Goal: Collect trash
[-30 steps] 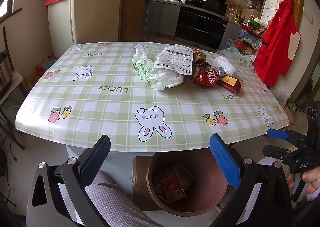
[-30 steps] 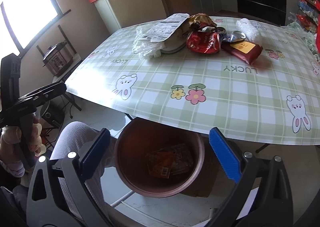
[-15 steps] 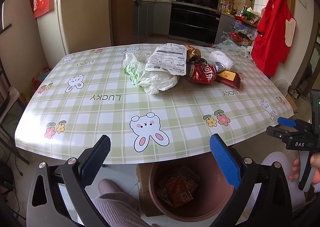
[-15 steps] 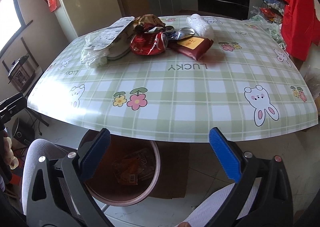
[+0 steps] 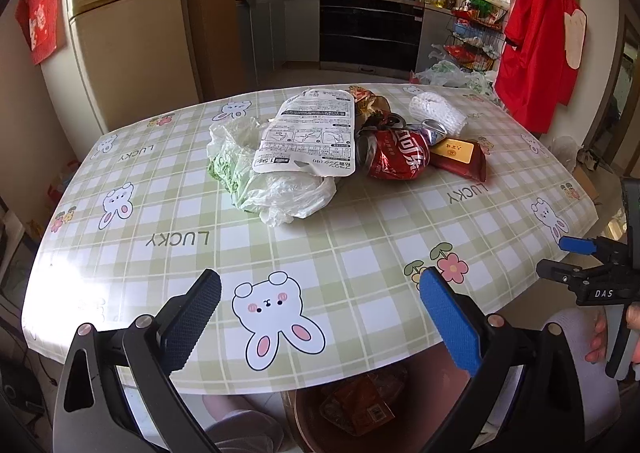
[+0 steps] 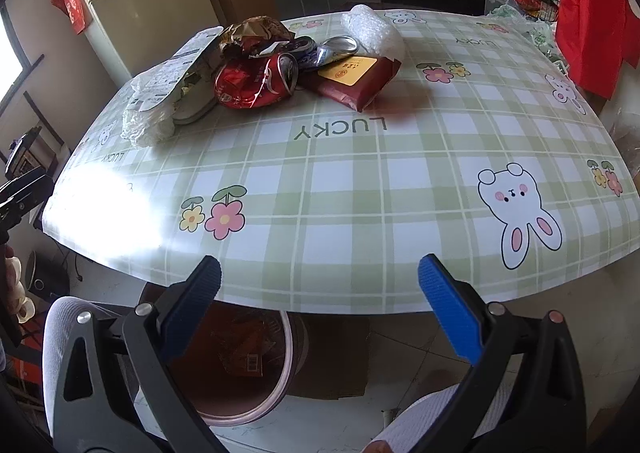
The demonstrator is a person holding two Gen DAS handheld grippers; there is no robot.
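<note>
Left gripper [image 5: 320, 303]: I have its jaws spread wide, nothing between them, over the near edge of the table [image 5: 360, 253].
Right gripper [image 6: 319, 291]: mine too, jaws wide apart and bare, at the table's near edge.
Trash pile: far side of the table, seven pieces I can count: one clear plastic bag [image 5: 276, 189], one white printed pouch [image 5: 308, 133] lying on it, one crushed red can [image 5: 394, 153], one silver can [image 6: 334, 47], one dark red packet [image 6: 354, 79], one brown crumpled wrapper [image 6: 252, 35], one white foam wad [image 5: 438, 113].
Bin [image 6: 248, 385]: one, brown, on the floor under the table edge, wrappers already inside.
</note>
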